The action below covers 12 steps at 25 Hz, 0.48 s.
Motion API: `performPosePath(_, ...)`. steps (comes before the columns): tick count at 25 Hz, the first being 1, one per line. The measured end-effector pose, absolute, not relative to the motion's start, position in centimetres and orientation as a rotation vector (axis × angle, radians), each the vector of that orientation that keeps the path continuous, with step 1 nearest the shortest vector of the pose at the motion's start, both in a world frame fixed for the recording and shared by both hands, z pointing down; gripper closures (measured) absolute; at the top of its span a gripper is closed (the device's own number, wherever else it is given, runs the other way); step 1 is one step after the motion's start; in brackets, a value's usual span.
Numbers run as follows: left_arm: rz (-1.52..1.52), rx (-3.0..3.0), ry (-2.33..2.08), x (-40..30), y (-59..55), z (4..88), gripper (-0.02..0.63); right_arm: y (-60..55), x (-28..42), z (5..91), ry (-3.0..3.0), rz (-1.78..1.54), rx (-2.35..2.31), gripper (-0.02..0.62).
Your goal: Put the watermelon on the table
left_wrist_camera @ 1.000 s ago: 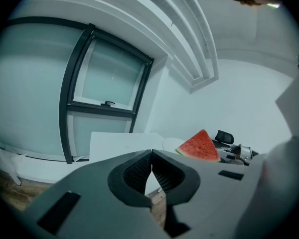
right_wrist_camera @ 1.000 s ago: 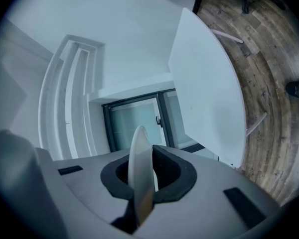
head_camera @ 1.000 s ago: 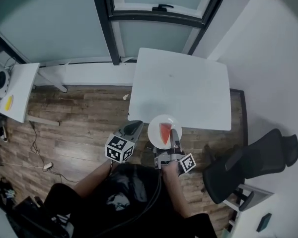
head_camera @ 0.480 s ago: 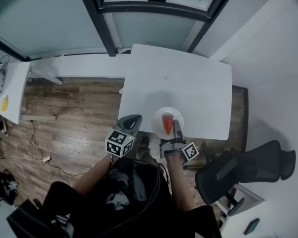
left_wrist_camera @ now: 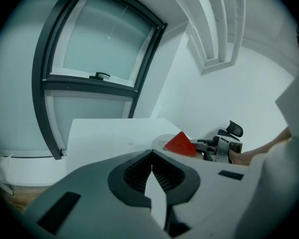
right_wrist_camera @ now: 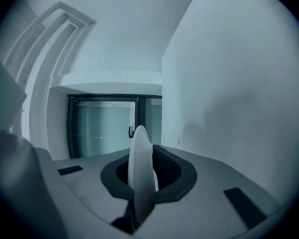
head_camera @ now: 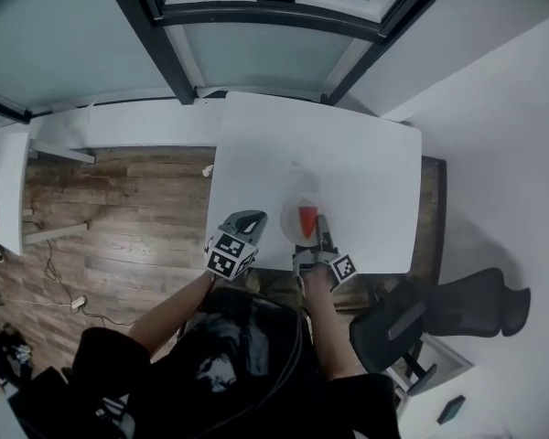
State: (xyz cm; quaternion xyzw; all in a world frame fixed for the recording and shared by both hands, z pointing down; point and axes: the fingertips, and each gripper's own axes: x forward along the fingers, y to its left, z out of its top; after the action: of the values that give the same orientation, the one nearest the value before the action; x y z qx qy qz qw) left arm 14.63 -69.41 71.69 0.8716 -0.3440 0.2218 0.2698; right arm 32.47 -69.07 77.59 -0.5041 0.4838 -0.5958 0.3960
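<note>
Right gripper [head_camera: 321, 226]: jaws clamped on the near rim of a white plate [head_camera: 290, 216], with the rim seen edge-on between the pads in the right gripper view. Watermelon [head_camera: 308, 218]: one red wedge lying on that plate, pointed end toward the near side in the head view, just beyond the right gripper's jaw tips. Plate position: over the near part of the white table [head_camera: 357, 163], roughly midway between the table's left and right edges; contact between plate and tabletop not determinable from any view. Left gripper [head_camera: 252, 217]: jaw tips together, nothing between them, confirmed in the left gripper view, where only bare tabletop shows past the tips. Left gripper position: just left of the plate, apart from it, over the near left part of the table. Marker cube on each gripper toward the person's side, both hands at the table's near edge. Rest of the tabletop plain white. Far side of the table: a dark-framed window [head_camera: 256, 12]. Left of the table: wood floor [head_camera: 119, 218]. Near right of the table: a black office chair [head_camera: 430, 314], set against a white wall.
</note>
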Motion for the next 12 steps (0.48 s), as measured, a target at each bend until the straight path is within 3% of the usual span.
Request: performPosePath(12, 0.548, 2.273, -0.974, 18.3, -78.2, 76.4, 0.601, -79.6, 36.7, 86.8, 1.087, -1.564, -1.395, 0.569)
